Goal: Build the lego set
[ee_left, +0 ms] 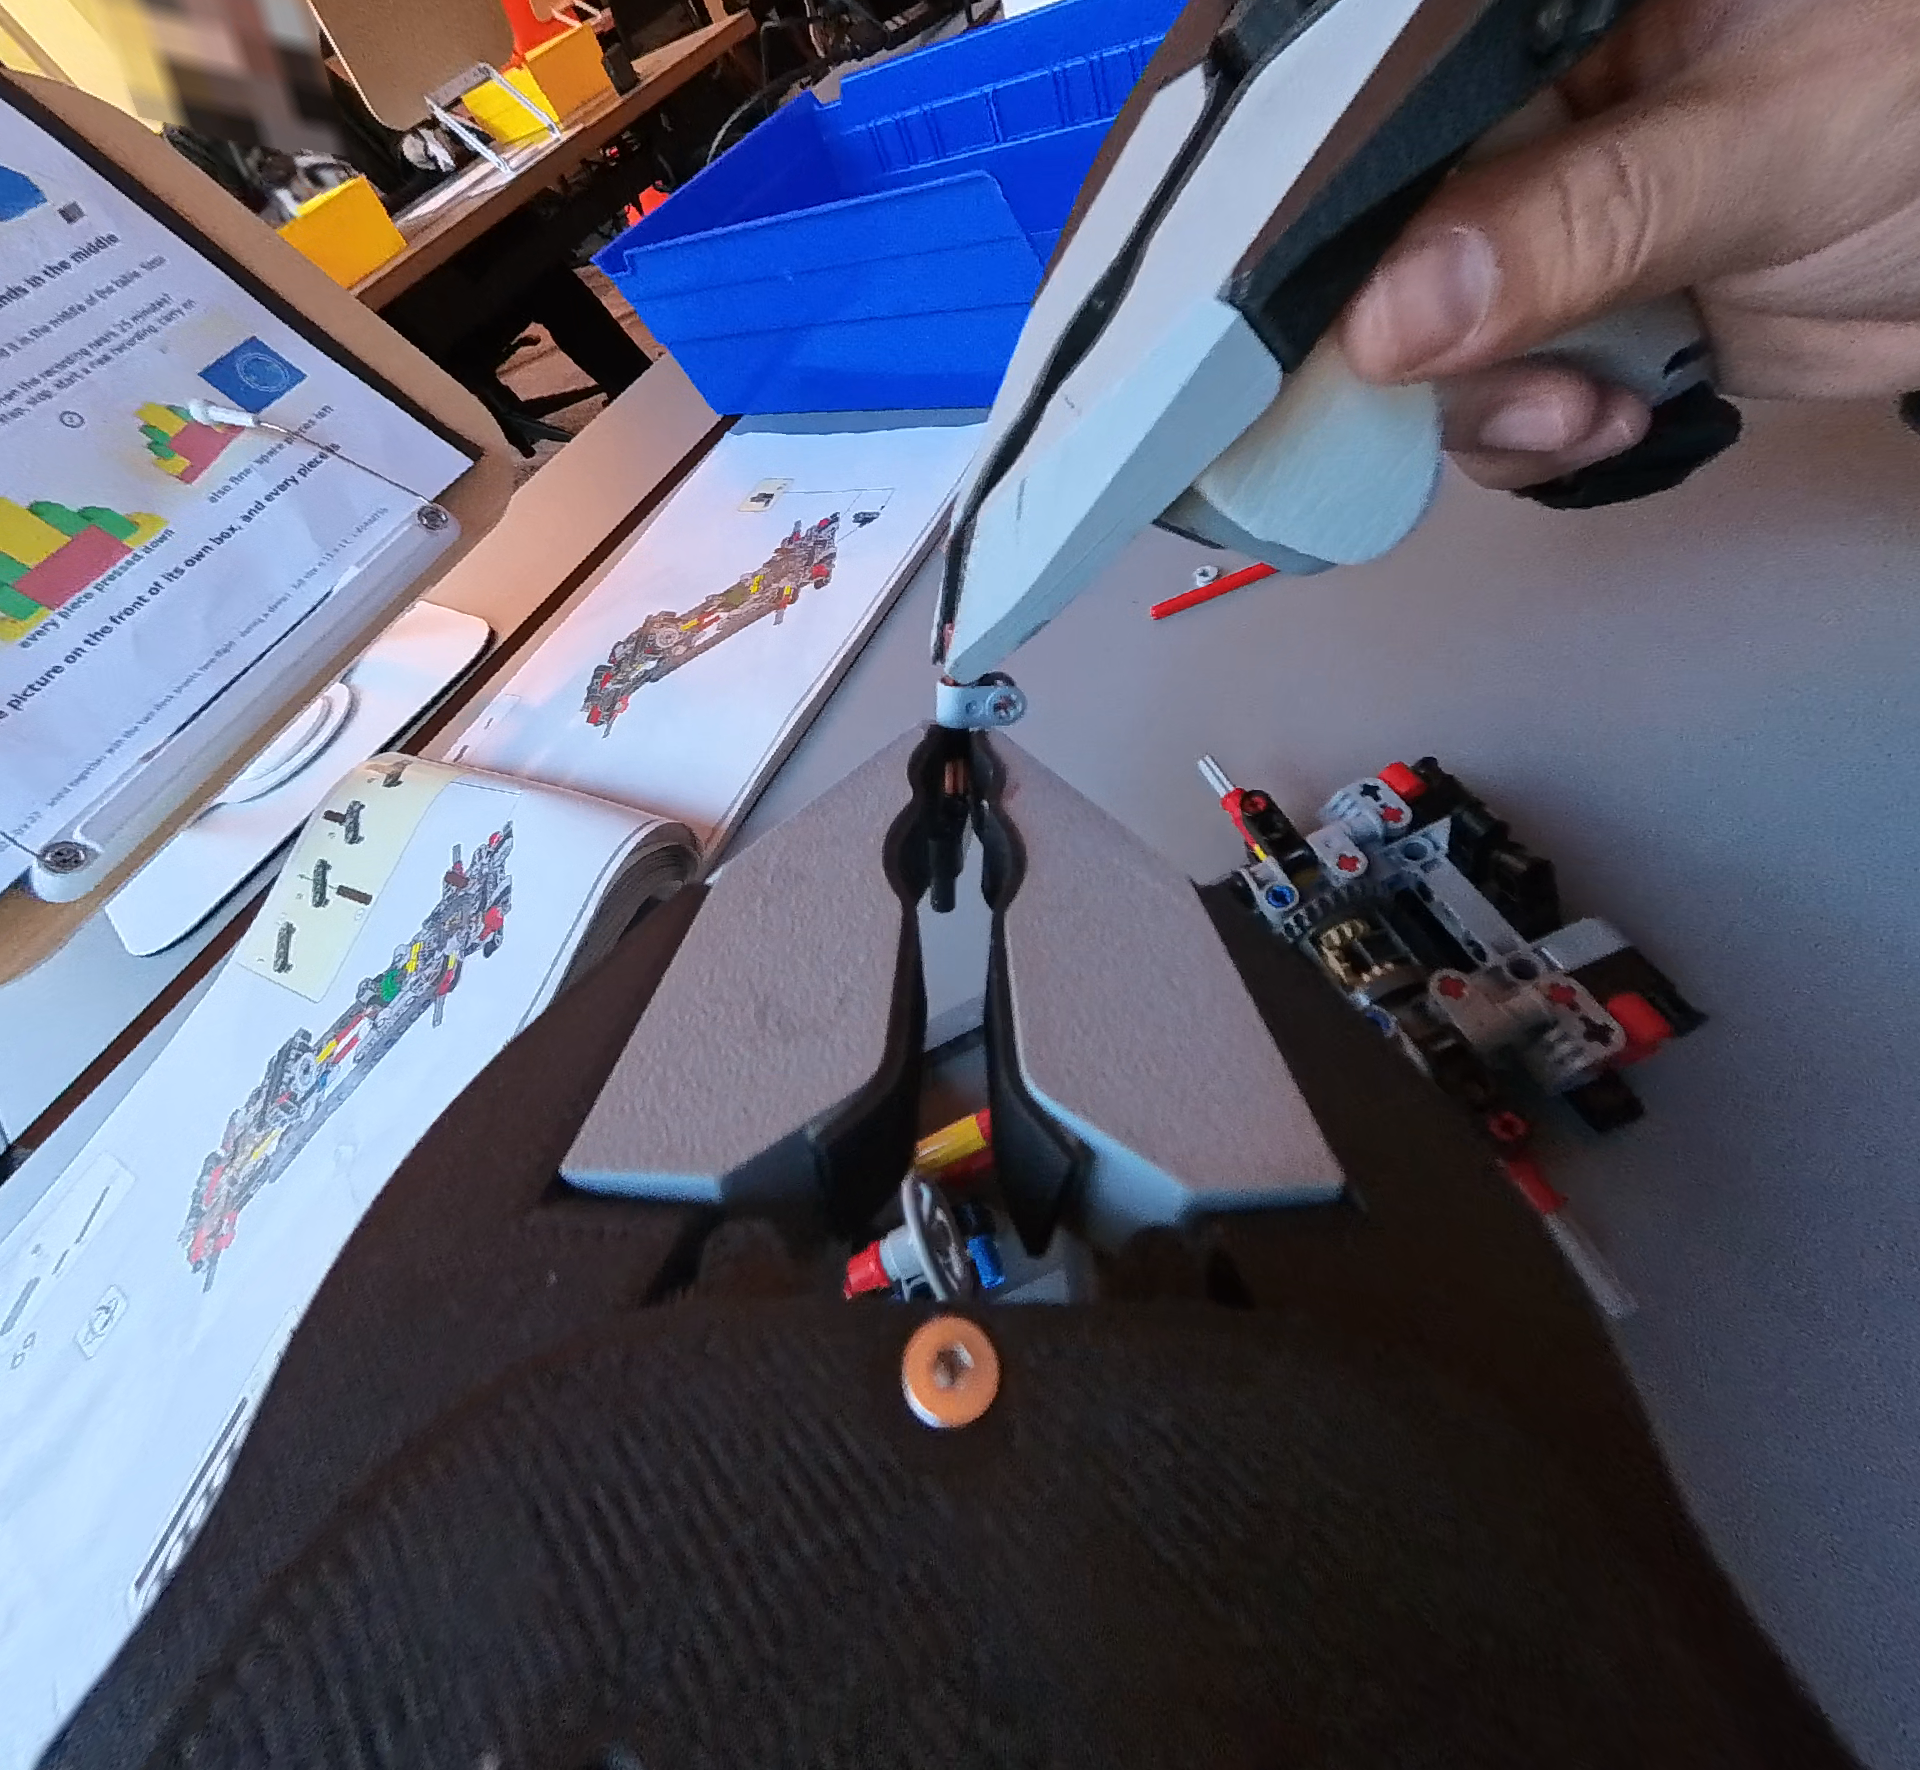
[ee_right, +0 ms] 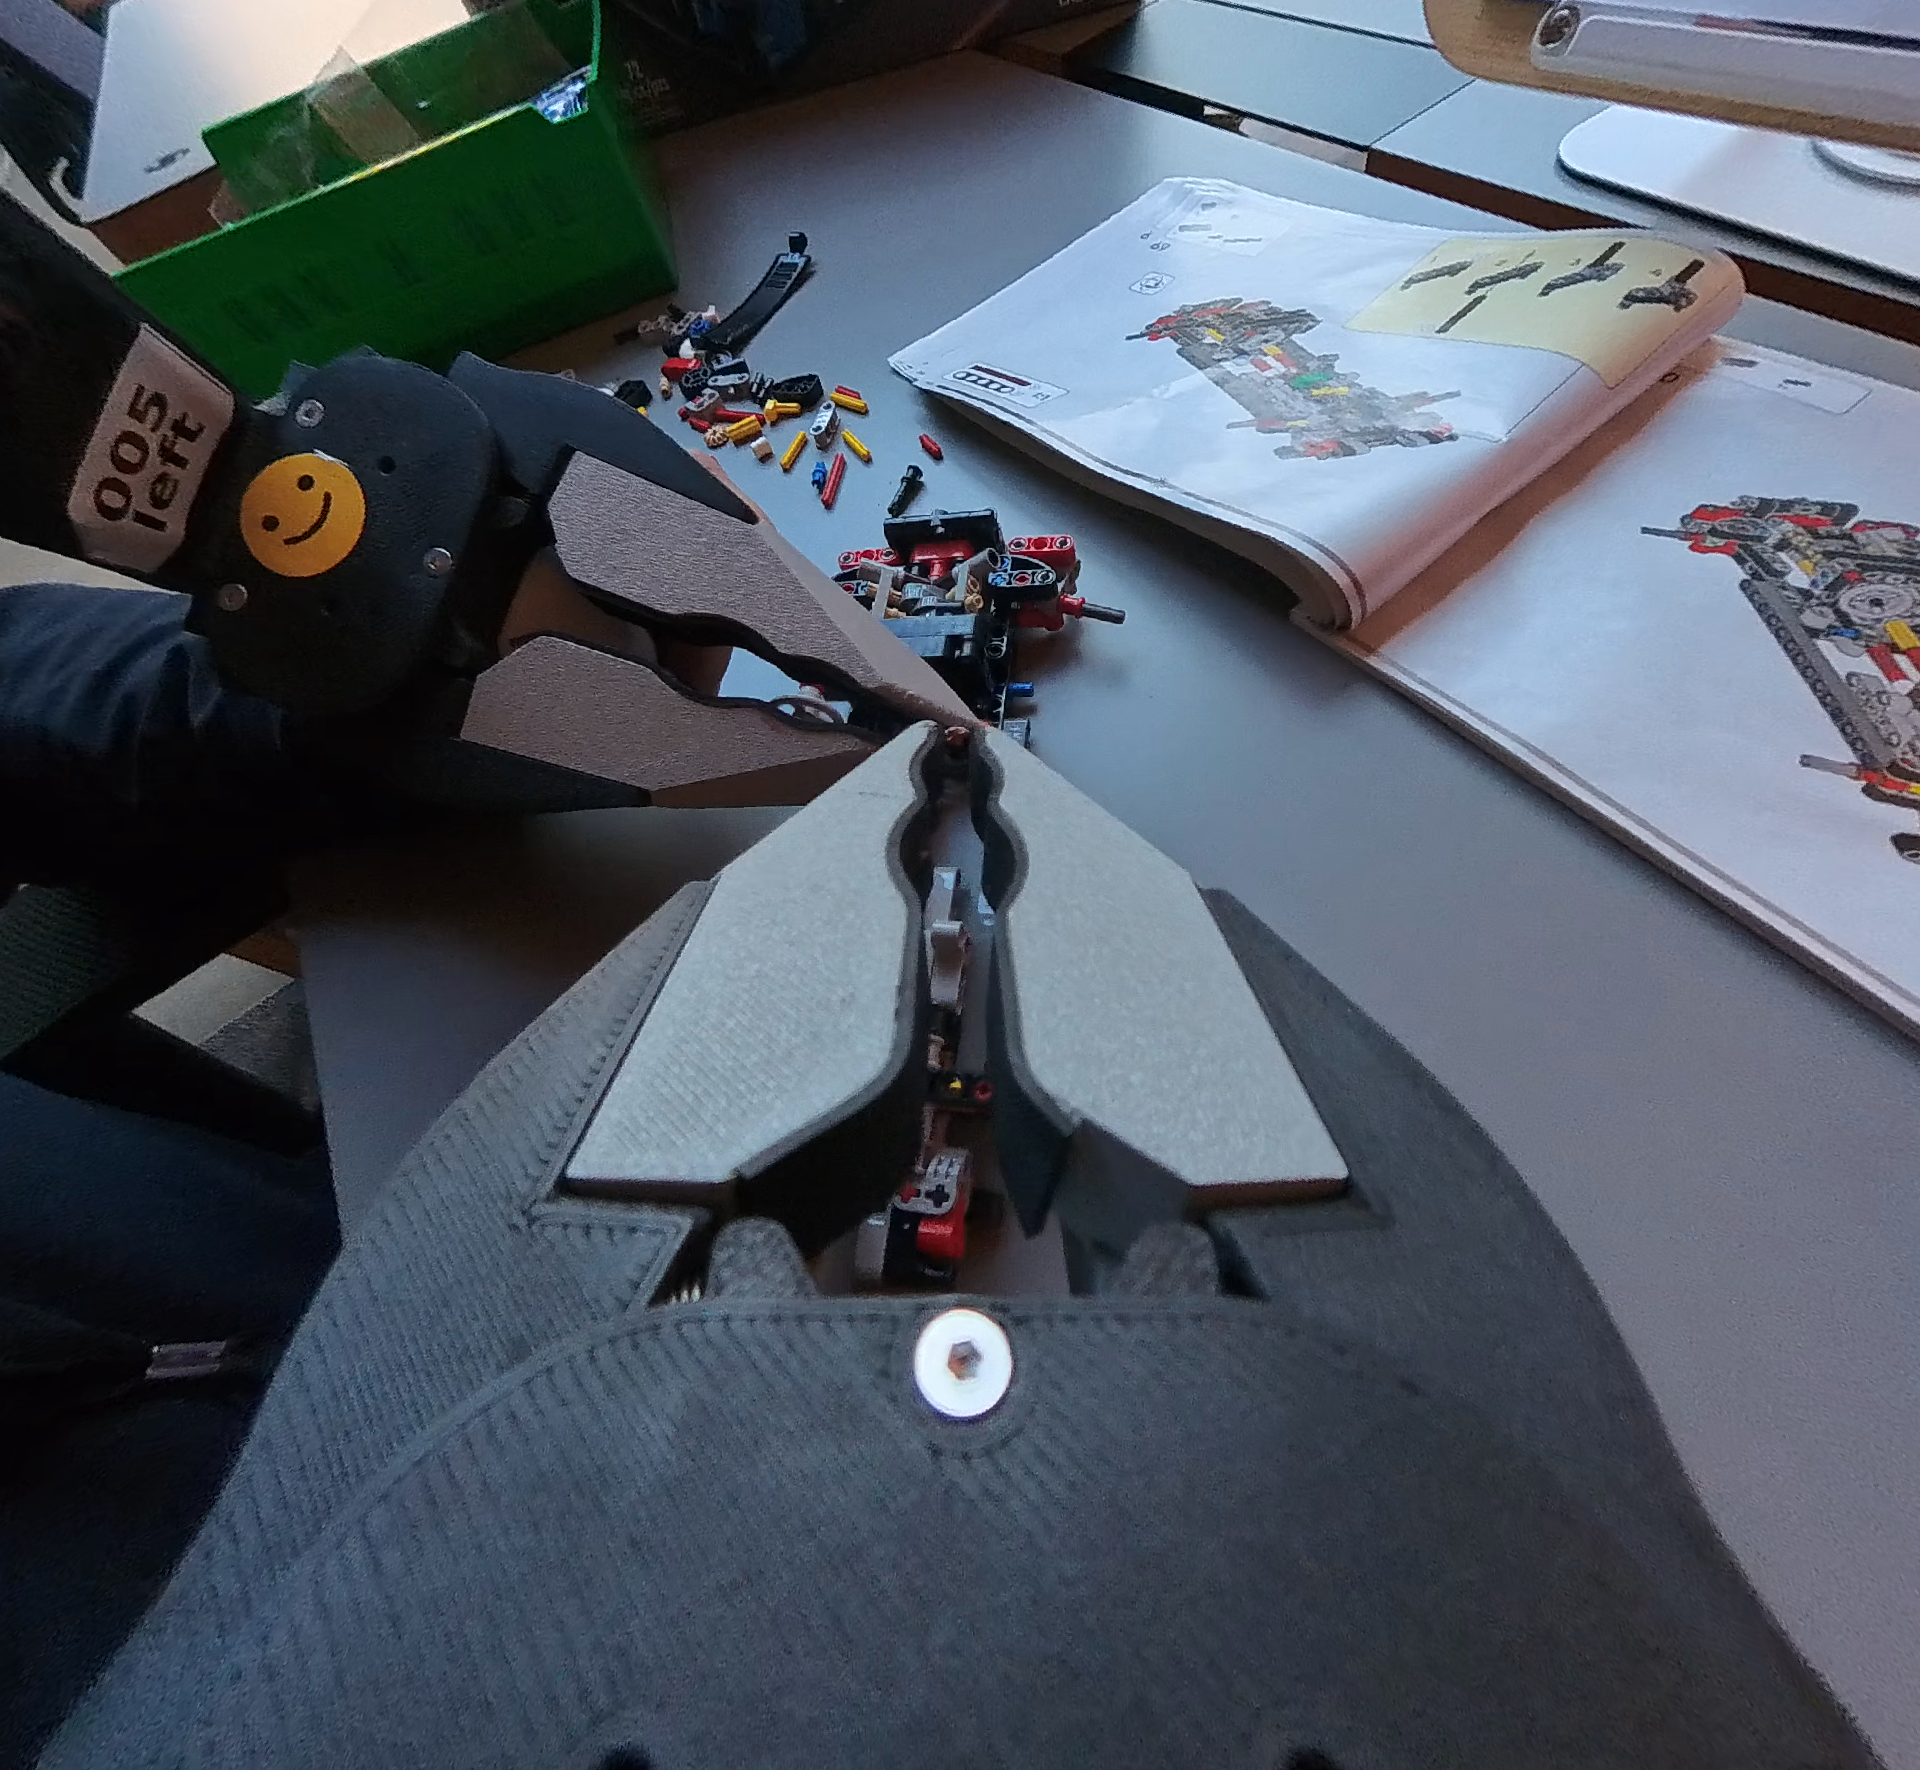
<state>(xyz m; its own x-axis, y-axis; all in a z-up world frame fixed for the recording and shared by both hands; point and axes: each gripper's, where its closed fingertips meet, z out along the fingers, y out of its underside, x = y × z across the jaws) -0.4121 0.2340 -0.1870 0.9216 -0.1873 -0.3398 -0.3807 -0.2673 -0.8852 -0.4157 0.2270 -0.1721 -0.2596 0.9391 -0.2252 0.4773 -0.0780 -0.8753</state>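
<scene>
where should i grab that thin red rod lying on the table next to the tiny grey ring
Grip the red rod across its middle, coming straight down from above with the fingers crosswise to its length. It is thin, straight and lies flat on the grey table, so its ends offer little hold. Mind the small grey ring sitting close beside it.

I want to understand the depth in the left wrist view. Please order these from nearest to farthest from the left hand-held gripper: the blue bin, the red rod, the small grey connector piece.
1. Small grey connector piece, right at the left hand-held gripper tips.
2. Red rod, on the table, farther right.
3. Blue bin, at the table's far edge.
</scene>
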